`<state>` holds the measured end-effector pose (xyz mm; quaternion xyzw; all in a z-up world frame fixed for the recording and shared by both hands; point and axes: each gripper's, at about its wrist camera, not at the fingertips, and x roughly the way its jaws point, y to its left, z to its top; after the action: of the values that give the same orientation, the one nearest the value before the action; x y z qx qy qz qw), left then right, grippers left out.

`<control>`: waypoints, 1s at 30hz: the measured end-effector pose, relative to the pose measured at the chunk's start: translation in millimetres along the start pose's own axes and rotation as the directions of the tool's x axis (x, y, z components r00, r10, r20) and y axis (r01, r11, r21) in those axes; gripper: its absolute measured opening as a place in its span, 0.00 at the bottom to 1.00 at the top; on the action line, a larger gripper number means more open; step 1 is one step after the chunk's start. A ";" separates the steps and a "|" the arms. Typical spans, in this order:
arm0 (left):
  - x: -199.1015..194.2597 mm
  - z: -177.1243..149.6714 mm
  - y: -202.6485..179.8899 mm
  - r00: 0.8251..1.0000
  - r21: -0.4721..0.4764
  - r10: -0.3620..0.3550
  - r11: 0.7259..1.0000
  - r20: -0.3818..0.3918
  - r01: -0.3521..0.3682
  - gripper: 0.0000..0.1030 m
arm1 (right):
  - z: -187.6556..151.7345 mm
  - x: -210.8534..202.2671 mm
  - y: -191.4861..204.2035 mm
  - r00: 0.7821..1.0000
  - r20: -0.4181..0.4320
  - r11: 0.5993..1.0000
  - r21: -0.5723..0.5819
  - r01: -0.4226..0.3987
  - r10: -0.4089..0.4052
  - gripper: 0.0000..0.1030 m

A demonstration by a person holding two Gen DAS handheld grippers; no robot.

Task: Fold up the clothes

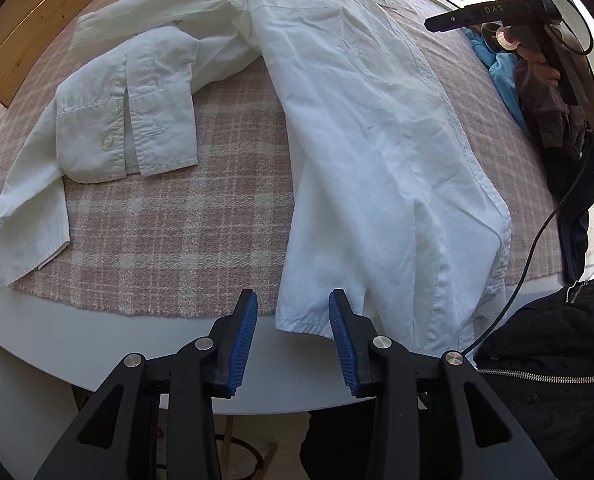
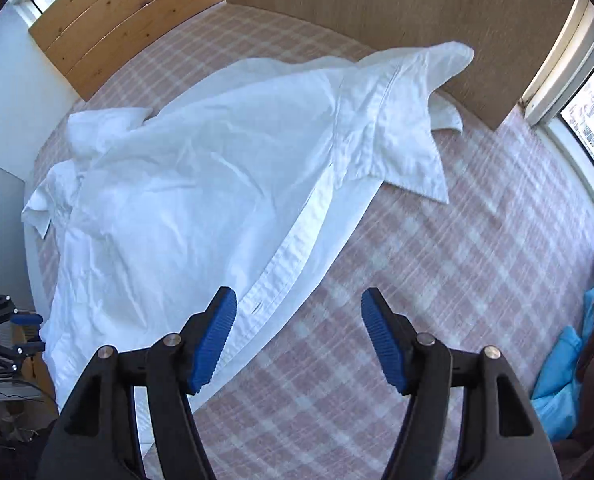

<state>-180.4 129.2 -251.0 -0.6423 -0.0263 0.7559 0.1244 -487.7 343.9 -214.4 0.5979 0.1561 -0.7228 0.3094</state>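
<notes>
A white button shirt (image 1: 361, 128) lies spread on a pink plaid blanket (image 1: 169, 232), body folded lengthwise. One sleeve with its buttoned cuff (image 1: 137, 120) is bent at the left. My left gripper (image 1: 293, 300) hovers open at the near hem corner, nothing between its blue pads. In the right wrist view the same shirt (image 2: 185, 200) runs away to the upper right, collar (image 2: 409, 120) at the far end. My right gripper (image 2: 299, 300) is open above the button placket edge (image 2: 297, 248), holding nothing. It also shows as a dark tool (image 1: 497, 16) in a hand at the upper right of the left wrist view.
A heap of blue and brown clothes (image 2: 577, 352) lies on the blanket's right side. Wooden boards (image 2: 129, 12) stand behind the table. The white table edge (image 1: 97, 340) runs under my left gripper. A person's dark zip jacket (image 1: 545, 360) is at the lower right. A window (image 2: 593, 96) is at the right.
</notes>
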 end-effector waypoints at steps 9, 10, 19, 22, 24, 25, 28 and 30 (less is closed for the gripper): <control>-4.8 -4.5 -8.4 1.000 0.040 -0.019 0.999 0.020 0.019 0.01 | -6.1 40.1 26.2 0.997 -0.068 0.999 -0.012 0.034 -0.034 0.62; -6.7 -5.5 -8.4 0.999 0.034 -0.017 0.999 0.030 0.016 0.01 | -5.0 43.6 28.9 0.997 -0.070 0.999 -0.022 0.037 -0.038 0.62; -45.4 -23.6 -1.5 0.990 -0.030 -0.067 0.997 0.120 0.071 0.00 | -8.5 22.0 14.6 0.993 0.014 0.991 0.062 -0.117 0.116 0.06; -55.9 -29.8 11.1 0.987 -0.075 -0.073 0.994 0.141 0.084 0.00 | -9.4 -5.6 -1.1 0.984 0.080 0.982 0.098 -0.164 0.157 0.06; -61.3 -33.2 22.4 0.985 -0.114 -0.079 0.989 0.155 0.098 0.00 | -9.8 -22.4 -7.7 0.977 0.116 0.974 0.117 -0.193 0.180 0.06; -63.9 -34.8 28.0 0.983 -0.134 -0.082 0.985 0.162 0.105 0.00 | -9.5 -30.5 -9.8 0.973 0.135 0.971 0.122 -0.204 0.187 0.06; -57.0 -37.0 48.9 0.987 -0.207 -0.062 0.974 0.150 0.092 0.00 | -2.7 -30.9 -9.2 0.976 0.137 0.977 0.106 -0.185 0.169 0.06; -30.5 -36.5 66.7 0.996 -0.271 -0.028 0.961 0.082 0.049 0.01 | -0.5 -9.0 0.3 0.989 0.034 0.985 0.086 -0.150 0.147 0.26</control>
<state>-150.6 53.5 -241.2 -0.6228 -0.1473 0.7668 0.0484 -486.3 346.3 -205.8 0.6109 0.0747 -0.7122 0.3376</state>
